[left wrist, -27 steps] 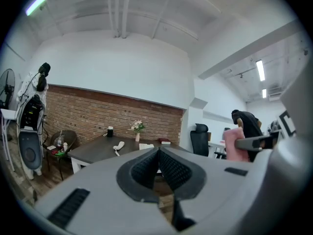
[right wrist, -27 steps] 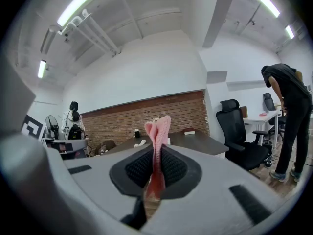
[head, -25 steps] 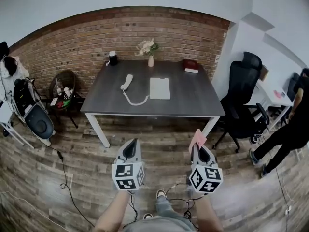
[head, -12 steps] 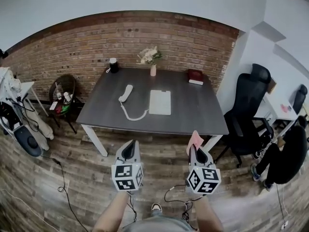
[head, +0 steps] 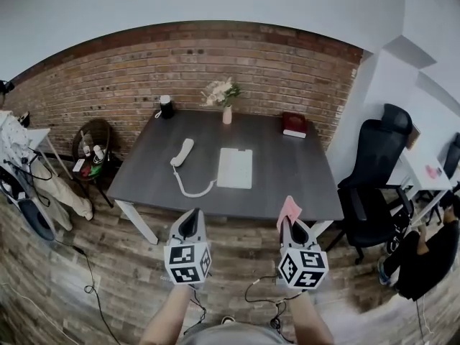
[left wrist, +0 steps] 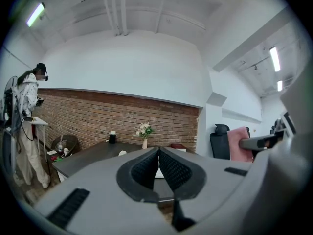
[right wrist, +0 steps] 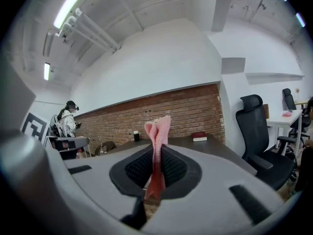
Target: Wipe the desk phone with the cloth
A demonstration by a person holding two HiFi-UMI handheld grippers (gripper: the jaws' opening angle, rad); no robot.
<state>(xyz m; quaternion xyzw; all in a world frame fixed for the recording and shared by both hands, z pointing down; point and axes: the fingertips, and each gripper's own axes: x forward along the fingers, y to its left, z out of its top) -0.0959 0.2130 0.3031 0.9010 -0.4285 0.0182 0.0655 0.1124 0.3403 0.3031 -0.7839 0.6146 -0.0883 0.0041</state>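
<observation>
A white desk phone lies on the dark table (head: pixel 287 185): its flat base (head: pixel 235 168) near the middle, its handset (head: pixel 182 152) off to the left, joined by a coiled cord (head: pixel 190 187). Both grippers hang in front of the table's near edge, well short of the phone. My right gripper (head: pixel 289 220) is shut on a pink cloth (head: pixel 290 210), which sticks up between the jaws as a pink cloth (right wrist: pixel 157 131) fold in the right gripper view. My left gripper (head: pixel 190 221) is shut with nothing in it, its jaws (left wrist: pixel 158 169) pressed together.
At the table's back stand a black cup (head: pixel 166 106), a vase of flowers (head: pixel 226 99) and a red book (head: pixel 295 124). A black office chair (head: pixel 377 178) is at the right, a round side table (head: pixel 92 146) at the left. A person (left wrist: pixel 27 121) stands far left.
The view has drawn closer to the table, which sits lower and larger in the head view. Both grippers keep their hold and place relative to me.
</observation>
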